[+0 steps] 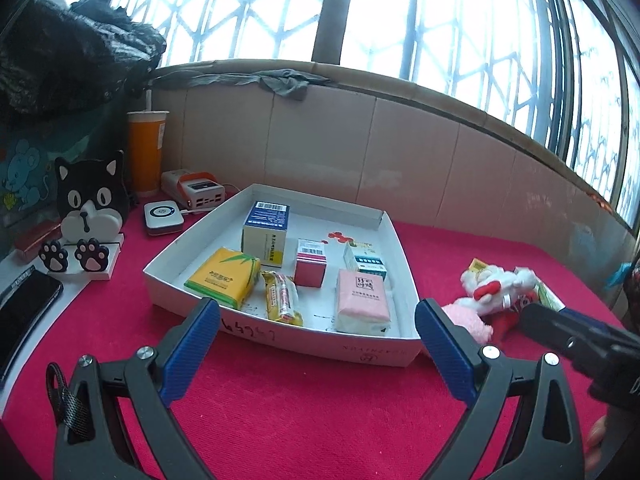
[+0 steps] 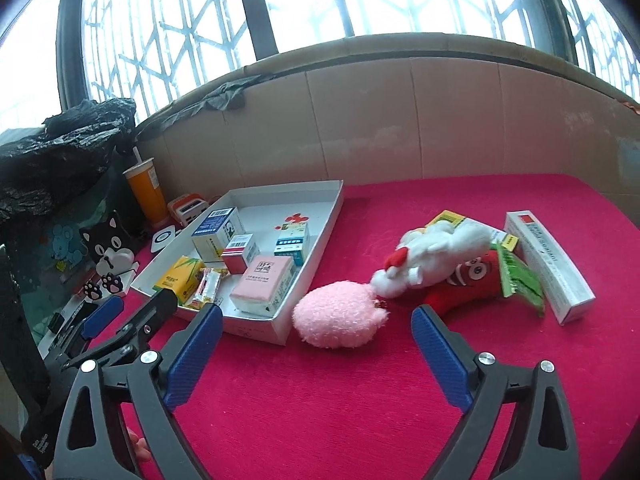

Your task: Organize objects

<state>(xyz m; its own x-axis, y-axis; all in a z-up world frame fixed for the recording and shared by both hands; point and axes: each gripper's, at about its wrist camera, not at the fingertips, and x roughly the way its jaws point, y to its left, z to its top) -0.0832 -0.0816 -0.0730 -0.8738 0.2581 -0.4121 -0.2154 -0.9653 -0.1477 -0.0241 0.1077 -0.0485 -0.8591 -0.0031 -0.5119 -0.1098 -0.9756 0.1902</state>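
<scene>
A white cardboard tray [image 1: 280, 344] [image 2: 260, 326] sits on the red cloth and holds several small boxes, a yellow tissue pack [image 1: 222, 282], a pink tissue pack [image 1: 362, 300] [image 2: 262, 286] and a yellow snack bar [image 1: 282, 298]. My left gripper [image 1: 318, 320] stands open just in front of the tray's near wall, with nothing between its fingers. My right gripper [image 2: 318, 326] is open too, close behind a pink plush ball [image 2: 340, 314]. Beyond it lie a white plush toy [image 2: 436, 258], a red plush chili [image 2: 468, 282] and a long white box [image 2: 548, 266].
At the left edge stand a black cat ornament [image 1: 90, 212], an orange cup with a straw [image 1: 146, 152], a power bank [image 1: 196, 192], a white charger puck [image 1: 162, 216] and a phone [image 1: 24, 312]. A cardboard wall [image 1: 360, 148] backs the table. A black bag [image 1: 60, 56] hangs upper left.
</scene>
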